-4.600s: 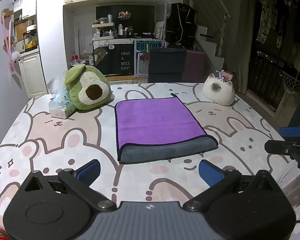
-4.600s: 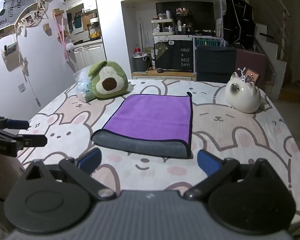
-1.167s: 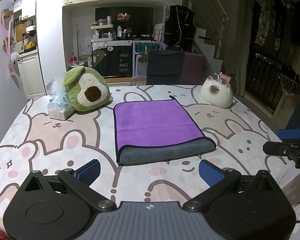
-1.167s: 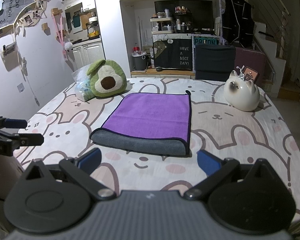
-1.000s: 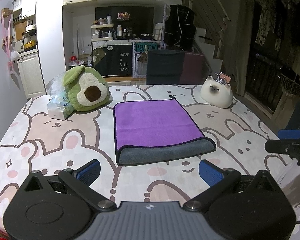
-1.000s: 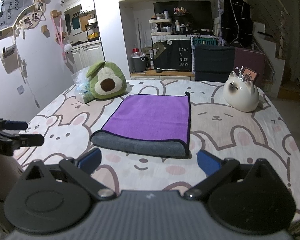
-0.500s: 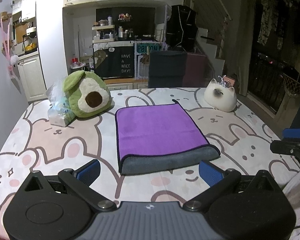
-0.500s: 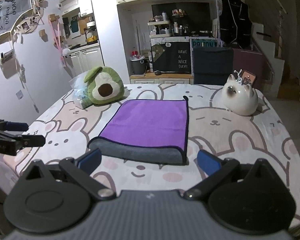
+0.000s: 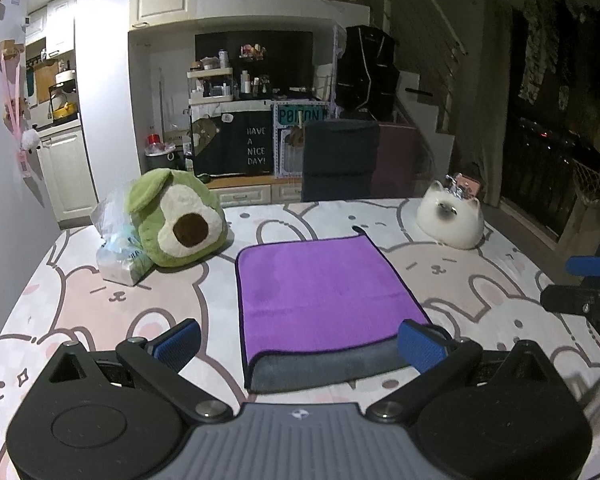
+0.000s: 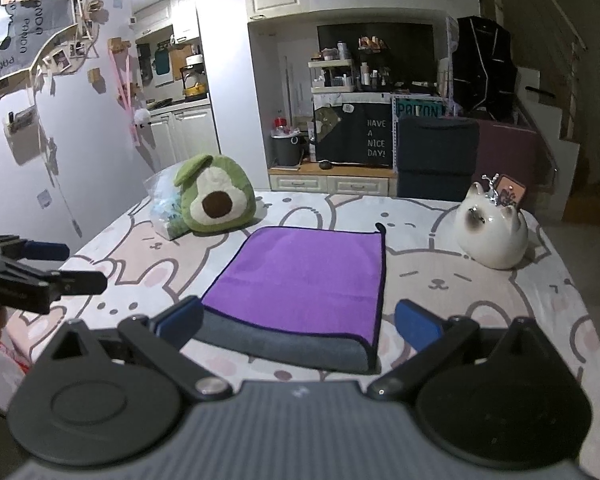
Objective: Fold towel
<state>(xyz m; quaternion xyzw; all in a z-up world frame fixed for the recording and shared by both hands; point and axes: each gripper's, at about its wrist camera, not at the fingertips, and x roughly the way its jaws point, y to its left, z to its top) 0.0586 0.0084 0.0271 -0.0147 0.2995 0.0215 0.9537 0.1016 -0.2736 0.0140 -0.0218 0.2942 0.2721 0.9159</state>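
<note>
A purple towel (image 9: pixel 324 292) with a grey underside lies folded on the bunny-print table, its grey rolled fold edge nearest me; it also shows in the right wrist view (image 10: pixel 304 280). My left gripper (image 9: pixel 300 344) is open and empty, held just in front of the fold edge. My right gripper (image 10: pixel 298 322) is open and empty, also just in front of that edge. Each gripper shows at the other view's side: the right one (image 9: pixel 580 292), the left one (image 10: pixel 40 272).
A green avocado plush (image 9: pixel 176 224) and a plastic-wrapped pack (image 9: pixel 118 256) sit at the back left. A white cat-shaped ceramic (image 9: pixel 450 220) sits at the back right. A dark chair (image 9: pixel 340 160) stands behind the table (image 9: pixel 100 300).
Both grippers have moved forward towards the towel's near fold edge and tilted up a little. The towel has not moved.
</note>
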